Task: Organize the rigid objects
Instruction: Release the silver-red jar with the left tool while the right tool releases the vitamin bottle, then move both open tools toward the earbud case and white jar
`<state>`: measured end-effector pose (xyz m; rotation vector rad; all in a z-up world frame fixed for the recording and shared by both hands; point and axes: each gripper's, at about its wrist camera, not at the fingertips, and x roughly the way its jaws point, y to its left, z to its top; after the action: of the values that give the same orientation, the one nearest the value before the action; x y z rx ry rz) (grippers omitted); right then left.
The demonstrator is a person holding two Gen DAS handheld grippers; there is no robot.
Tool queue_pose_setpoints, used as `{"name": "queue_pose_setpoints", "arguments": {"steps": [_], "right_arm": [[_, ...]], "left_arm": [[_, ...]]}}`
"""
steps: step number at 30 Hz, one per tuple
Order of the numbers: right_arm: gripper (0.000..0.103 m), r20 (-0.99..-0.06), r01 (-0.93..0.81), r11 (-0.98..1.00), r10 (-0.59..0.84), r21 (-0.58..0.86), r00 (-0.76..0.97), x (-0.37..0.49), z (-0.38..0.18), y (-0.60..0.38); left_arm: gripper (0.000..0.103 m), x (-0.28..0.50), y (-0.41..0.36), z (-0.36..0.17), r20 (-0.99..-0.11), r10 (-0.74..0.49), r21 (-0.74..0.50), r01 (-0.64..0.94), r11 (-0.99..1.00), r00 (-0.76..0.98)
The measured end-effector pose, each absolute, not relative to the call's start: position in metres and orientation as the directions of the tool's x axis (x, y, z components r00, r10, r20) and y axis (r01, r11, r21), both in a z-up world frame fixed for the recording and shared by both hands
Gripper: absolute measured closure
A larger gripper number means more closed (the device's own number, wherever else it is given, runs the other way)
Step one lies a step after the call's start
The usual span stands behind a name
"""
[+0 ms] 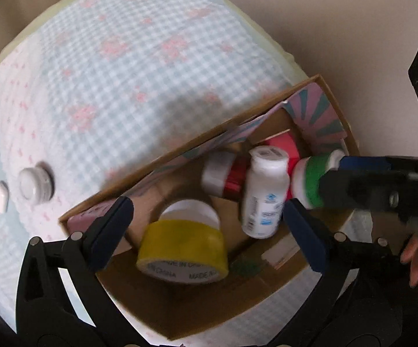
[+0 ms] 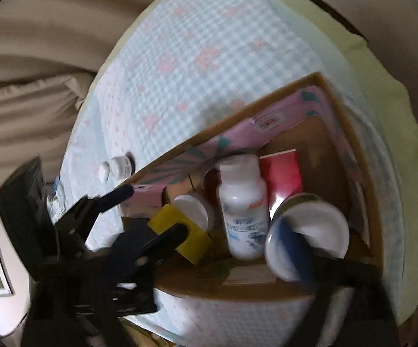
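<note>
An open cardboard box point(image 1: 180, 147) point(image 2: 336, 107) sits on a checked cloth. Inside lie a yellow tape roll point(image 1: 183, 248) point(image 2: 180, 231), a white bottle point(image 1: 264, 190) point(image 2: 243, 208), a red-wrapped jar point(image 1: 223, 176) and a red box point(image 1: 281, 144) point(image 2: 281, 173). My left gripper point(image 1: 209, 231) is open above the yellow tape roll, empty. My right gripper point(image 1: 333, 173) is shut on a green-banded white jar point(image 1: 313, 179) point(image 2: 307, 237) and holds it over the box's right side.
A small white jar point(image 1: 35, 185) point(image 2: 120, 166) and a white lid point(image 1: 1, 196) point(image 2: 104, 172) lie on the cloth point(image 1: 122, 57) left of the box. The cloth's edge drops off beyond.
</note>
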<state>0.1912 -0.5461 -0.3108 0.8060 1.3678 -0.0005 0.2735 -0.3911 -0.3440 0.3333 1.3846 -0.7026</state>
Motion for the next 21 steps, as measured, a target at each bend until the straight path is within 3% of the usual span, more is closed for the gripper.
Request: {"name": "queue_pose_setpoints", "arguments": {"steps": [13,21], "right_arm": [[0.0,-0.886,0.446,0.765,0.401,0.464,0.234,0.18,-0.303,-0.541],[0.0,-0.885,0.399,0.794,0.367,0.458,0.285,0.171,-0.268,-0.525]], "left_arm": [[0.0,0.265,-0.36,-0.318,-0.965,-0.252,-0.167,0.579,0.798,0.07],[0.0,0.239,-0.327,-0.275,-0.953,-0.266,-0.147,0.542,0.827,0.147]]}}
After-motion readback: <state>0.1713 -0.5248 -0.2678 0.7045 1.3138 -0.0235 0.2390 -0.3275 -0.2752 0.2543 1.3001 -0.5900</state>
